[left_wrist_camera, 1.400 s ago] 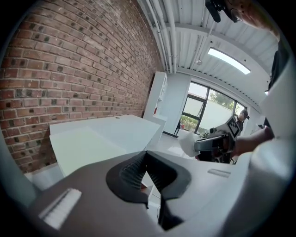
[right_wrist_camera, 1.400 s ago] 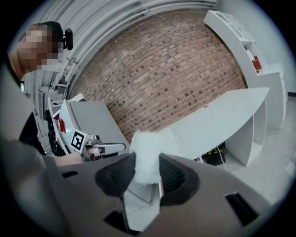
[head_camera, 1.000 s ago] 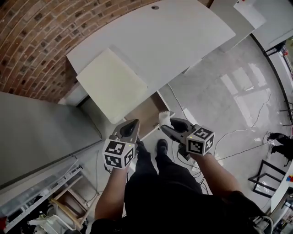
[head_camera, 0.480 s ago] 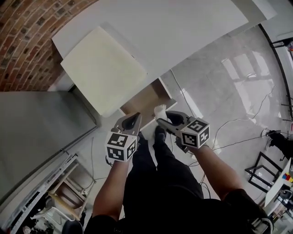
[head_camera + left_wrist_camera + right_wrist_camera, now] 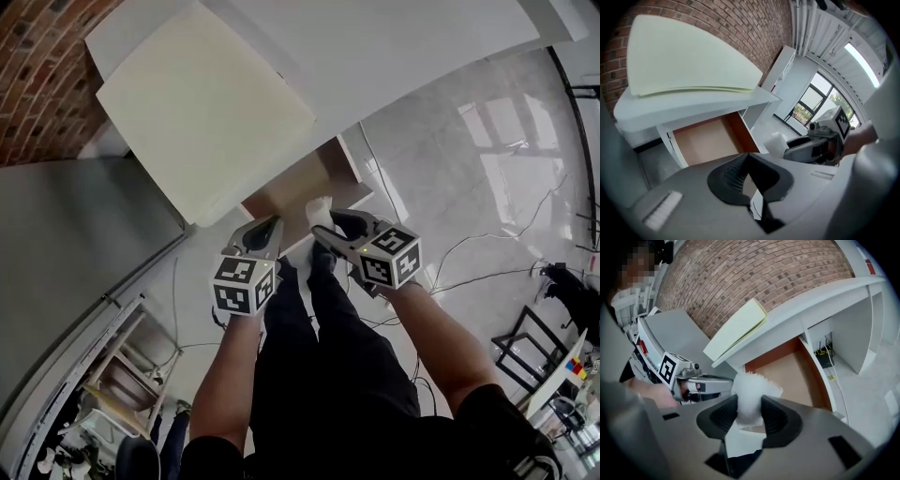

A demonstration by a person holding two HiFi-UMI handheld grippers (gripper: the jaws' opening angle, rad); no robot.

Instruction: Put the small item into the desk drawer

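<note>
We log two grippers. Left gripper (image 5: 744, 158): ribbed black pads together, nothing between them. One cream square slab (image 5: 206, 108) lies flat at the left end of the white desk (image 5: 394, 47). Below it is one open drawer (image 5: 292, 192) with a smooth brown floor. One small item (image 5: 751, 389), white and fluffy with a ragged top, is over the drawer's front edge. Right gripper (image 5: 750, 412): jaws partly apart, clamped on it.

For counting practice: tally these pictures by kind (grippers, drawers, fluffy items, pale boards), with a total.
grippers: 2, left gripper and right gripper
open drawer: 1
white fluffy item: 1
pale board: 1
total: 5
</note>
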